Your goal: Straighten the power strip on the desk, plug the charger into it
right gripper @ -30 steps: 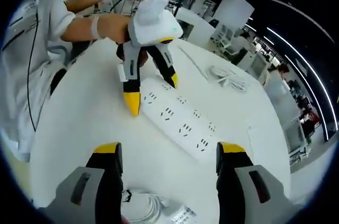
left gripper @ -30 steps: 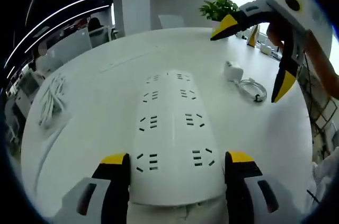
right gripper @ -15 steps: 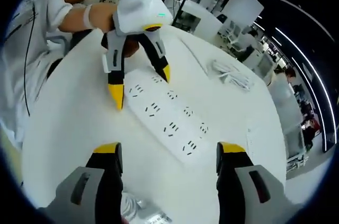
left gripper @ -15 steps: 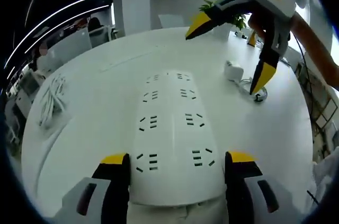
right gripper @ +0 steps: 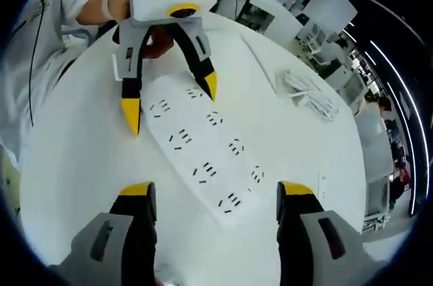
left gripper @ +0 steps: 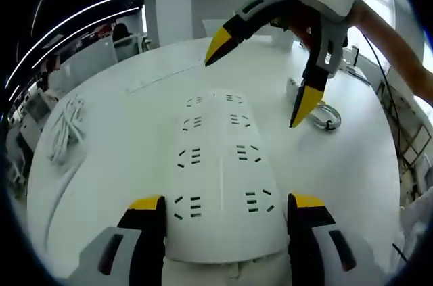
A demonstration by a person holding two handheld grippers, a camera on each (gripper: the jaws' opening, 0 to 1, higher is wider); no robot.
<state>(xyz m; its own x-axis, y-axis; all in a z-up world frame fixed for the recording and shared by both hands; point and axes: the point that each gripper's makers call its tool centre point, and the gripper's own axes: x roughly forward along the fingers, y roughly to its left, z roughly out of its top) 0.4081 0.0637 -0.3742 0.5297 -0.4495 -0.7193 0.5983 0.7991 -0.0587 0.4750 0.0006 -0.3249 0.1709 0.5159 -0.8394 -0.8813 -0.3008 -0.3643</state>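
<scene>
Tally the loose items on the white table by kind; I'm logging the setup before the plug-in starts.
Power strip: 1
Charger with its coiled cable: 1
Bundled white cable: 1
Total: 3
The left gripper and the right gripper are both open, holding nothing.

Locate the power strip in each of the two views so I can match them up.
Left gripper view: power strip runs up the centre, its near end between the left tool's open jaws.
Right gripper view: it lies diagonally, mid-frame, upper left to lower right.
Shared landmark: coiled white cable on the desk.
</scene>
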